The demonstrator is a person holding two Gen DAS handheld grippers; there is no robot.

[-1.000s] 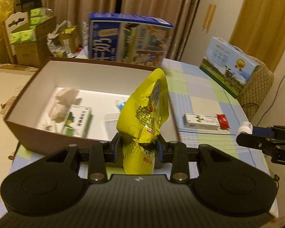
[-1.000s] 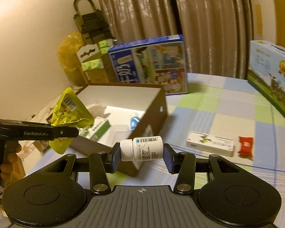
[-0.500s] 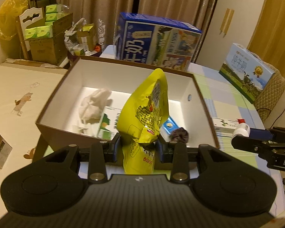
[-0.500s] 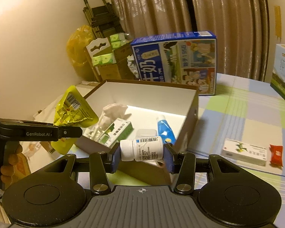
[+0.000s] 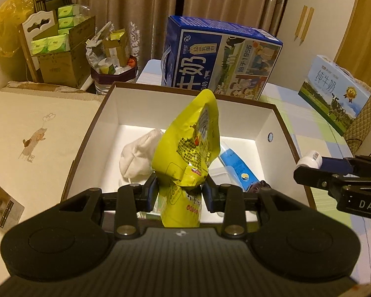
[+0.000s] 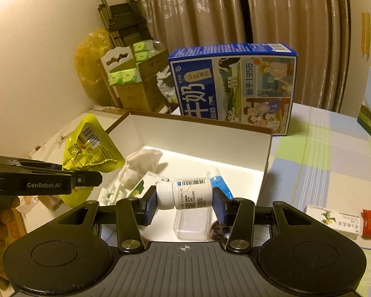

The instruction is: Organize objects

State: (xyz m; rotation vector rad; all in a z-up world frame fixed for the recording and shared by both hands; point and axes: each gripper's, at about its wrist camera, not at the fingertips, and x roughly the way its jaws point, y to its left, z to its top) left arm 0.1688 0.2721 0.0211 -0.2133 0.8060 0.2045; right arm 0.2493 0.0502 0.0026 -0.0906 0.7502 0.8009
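Risk first, read left to right from the open brown box (image 5: 279, 123) as landmark. At its left near edge: left gripper (image 5: 180, 193), jaws closed partway onto the lower neck of a yellow pouch (image 5: 187, 148), held upright above the box's near wall. Soft, slippery film pinched low, top-heavy above: likely to fold over or slide out on release, and likely to land across the white cloth (image 5: 138, 156) or the green-and-white carton (image 6: 145, 185) beneath, or catch on the near wall and tip outward. Inside the box, toward the right: blue tube (image 5: 237, 165), clear plastic container (image 6: 191, 225) and a small dark item (image 6: 217, 230), leaving little bare floor. Over that right side: right gripper (image 6: 184, 195), jaws closed end to end on a white pill bottle (image 6: 185, 193) lying sideways. Round body, so a roll on landing is probable, perhaps against the tube or off the container's lid. Both grippers near one another above the same box: a simultaneous descent risks a knock. Right of the box, well apart on the checked tablecloth (image 6: 321, 163): a flat white carton (image 6: 333, 220) and a red sachet (image 6: 369, 222), not yet stowed.
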